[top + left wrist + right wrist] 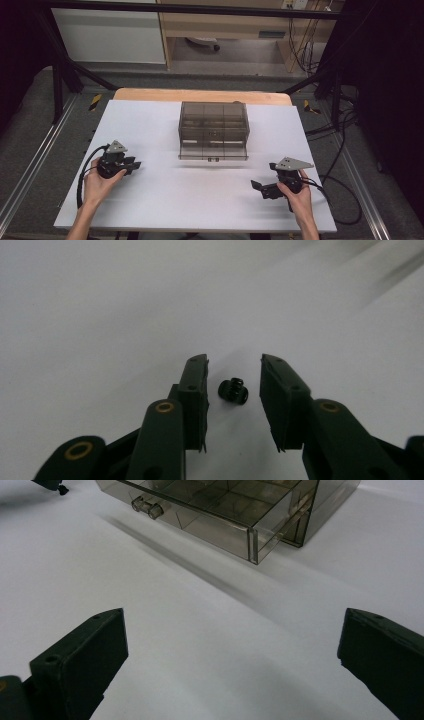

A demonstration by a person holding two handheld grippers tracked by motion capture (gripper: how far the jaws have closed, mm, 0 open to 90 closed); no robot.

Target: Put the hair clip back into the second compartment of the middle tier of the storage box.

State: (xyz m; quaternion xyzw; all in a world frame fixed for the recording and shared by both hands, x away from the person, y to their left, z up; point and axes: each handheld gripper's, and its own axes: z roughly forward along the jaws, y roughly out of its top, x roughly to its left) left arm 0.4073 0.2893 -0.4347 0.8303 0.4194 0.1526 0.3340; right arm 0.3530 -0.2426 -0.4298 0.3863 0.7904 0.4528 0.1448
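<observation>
A small black ribbed part (233, 390), like a short screw or knob, lies on the white table top (165, 200). My left gripper (234, 360) has one jaw on each side of it, open, with a gap between each pad and the part. In the high view the left gripper (136, 165) is at the table's left and points right. My right gripper (261, 190), at the front right, stands wide open with nothing between its jaws (232, 625). A smoky clear drawer box (213, 131) sits mid-table, its divided drawer (220, 510) pulled out, with a clear knob (147, 507).
A wooden strip (200, 95) borders the table's far edge. Black frame bars (65, 70) rise at the left and right. Cables (340, 150) trail over the floor on the right. Bare white surface lies between the two grippers in front of the box.
</observation>
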